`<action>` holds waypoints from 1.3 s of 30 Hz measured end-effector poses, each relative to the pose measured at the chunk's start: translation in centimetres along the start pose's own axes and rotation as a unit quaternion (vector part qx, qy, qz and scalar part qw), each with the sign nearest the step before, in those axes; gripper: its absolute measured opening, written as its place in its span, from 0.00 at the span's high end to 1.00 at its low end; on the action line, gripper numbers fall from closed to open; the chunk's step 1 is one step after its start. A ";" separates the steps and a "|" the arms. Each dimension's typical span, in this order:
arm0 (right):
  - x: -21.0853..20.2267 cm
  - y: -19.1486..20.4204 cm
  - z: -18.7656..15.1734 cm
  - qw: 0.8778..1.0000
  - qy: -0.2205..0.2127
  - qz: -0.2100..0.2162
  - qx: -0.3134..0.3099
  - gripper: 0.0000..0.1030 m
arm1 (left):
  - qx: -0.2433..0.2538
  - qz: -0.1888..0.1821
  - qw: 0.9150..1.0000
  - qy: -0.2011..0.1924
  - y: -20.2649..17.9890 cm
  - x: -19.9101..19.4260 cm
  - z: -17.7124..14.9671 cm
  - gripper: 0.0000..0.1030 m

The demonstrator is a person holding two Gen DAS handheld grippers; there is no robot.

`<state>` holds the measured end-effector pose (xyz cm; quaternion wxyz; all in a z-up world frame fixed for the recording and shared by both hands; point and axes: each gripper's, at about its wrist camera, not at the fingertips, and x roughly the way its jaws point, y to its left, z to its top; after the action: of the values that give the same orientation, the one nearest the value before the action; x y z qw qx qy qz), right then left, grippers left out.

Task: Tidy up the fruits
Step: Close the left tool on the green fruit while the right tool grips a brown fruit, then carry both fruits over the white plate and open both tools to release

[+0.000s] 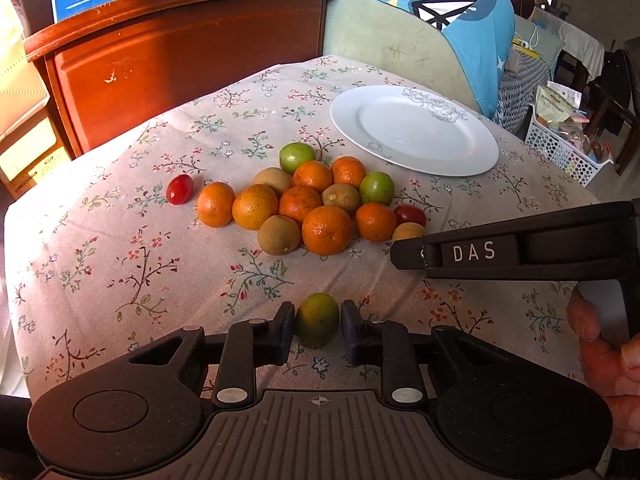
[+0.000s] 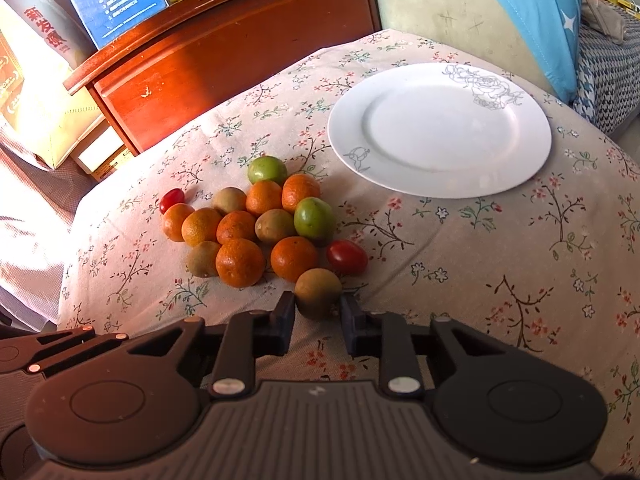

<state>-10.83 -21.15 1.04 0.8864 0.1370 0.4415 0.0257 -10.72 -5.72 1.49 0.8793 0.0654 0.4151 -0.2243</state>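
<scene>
Round matte fruits (image 1: pixel 304 204), smooth glazed plate (image 1: pixel 416 160)

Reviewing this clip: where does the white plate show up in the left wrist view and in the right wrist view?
Left wrist view: the white plate lies right of centre in the upper half, beyond the fruit pile.
Right wrist view: the plate lies upper right, larger, beyond and right of the pile.
Shared landmark: the grey rose drawn on the plate's far rim, nothing lying on the plate in either view.

floral tablecloth (image 2: pixel 460 248), white plate (image 2: pixel 440 132), fruit pile (image 2: pixel 256 232)
</scene>
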 end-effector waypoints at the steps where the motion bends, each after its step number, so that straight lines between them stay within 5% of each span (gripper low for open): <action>1: 0.0 0.1 0.0 1.000 0.001 -0.002 -0.002 0.77 | -0.005 -0.002 1.000 -0.001 0.2 0.0 0.0 0.78; 23: 0.0 0.0 -0.1 1.000 0.007 0.002 -0.005 0.77 | -0.021 -0.010 1.000 -0.017 0.8 -0.6 -0.1 0.80; 39: -2.6 -0.1 2.9 0.999 -0.022 0.027 -0.014 0.77 | -0.051 -0.029 0.996 -0.060 1.7 -2.3 4.8 0.80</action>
<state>-10.10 -22.33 4.71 0.8966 0.1376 0.4176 0.0530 -7.87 -4.90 6.28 0.8979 -0.0051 0.3738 -0.2324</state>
